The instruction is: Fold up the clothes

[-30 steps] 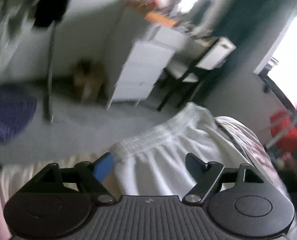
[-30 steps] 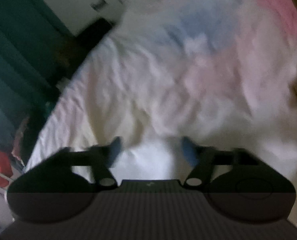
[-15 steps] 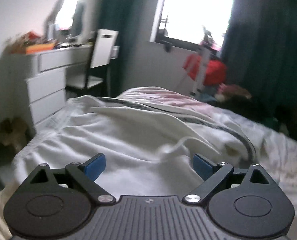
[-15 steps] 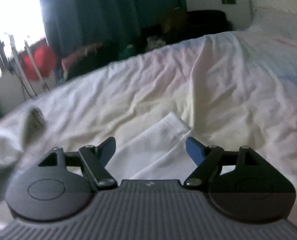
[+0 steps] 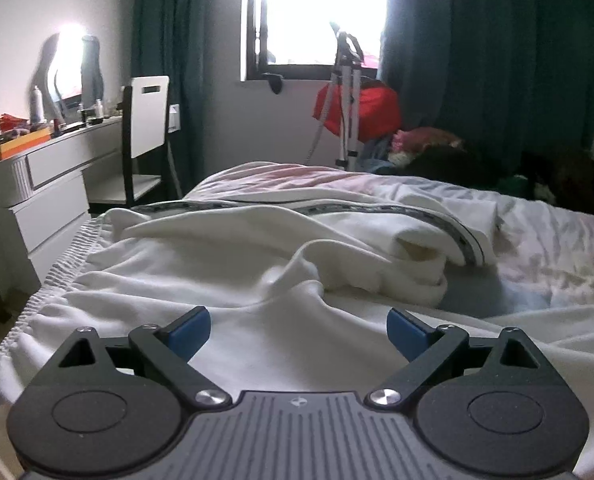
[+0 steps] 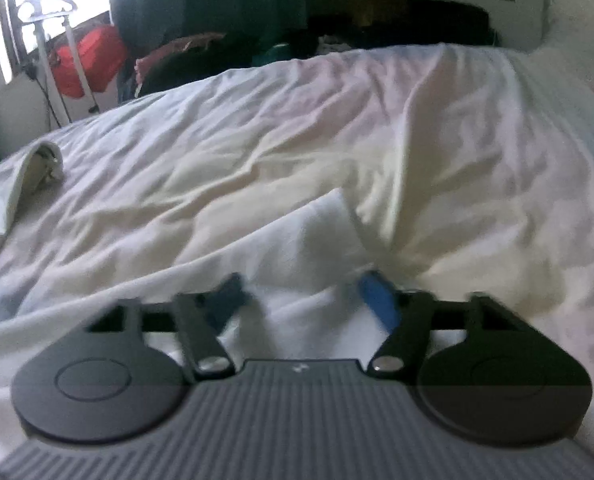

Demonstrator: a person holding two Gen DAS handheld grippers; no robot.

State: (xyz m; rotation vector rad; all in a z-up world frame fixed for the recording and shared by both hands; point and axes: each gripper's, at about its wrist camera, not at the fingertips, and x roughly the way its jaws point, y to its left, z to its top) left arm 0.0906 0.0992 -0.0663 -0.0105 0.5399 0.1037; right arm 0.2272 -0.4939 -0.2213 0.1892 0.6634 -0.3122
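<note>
The white trousers [image 5: 257,280] lie rumpled across the near part of the bed [image 6: 377,120], elastic waistband at my left by the mattress edge, one leg bunched and doubled over further in, the other leg's cuff [image 6: 329,216] stretching out ahead of my right hand. My left gripper [image 5: 299,330] hangs just over the cloth behind the waistband with its jaws wide apart and nothing pinched. My right gripper [image 6: 303,294] sits over the cuff end; its jaws have just been closing with white cloth between them, but the picture is smeared there and I cannot tell whether the pads actually bite yet. My worry is that they catch only the top layer, or drag up the pale bedsheet [image 6: 217,152] underneath, since the two are nearly the same colour. Then lifting would skew the fold. The crumpled leg near the middle could also stay trapped inside any fold I make, leaving a lump.
</note>
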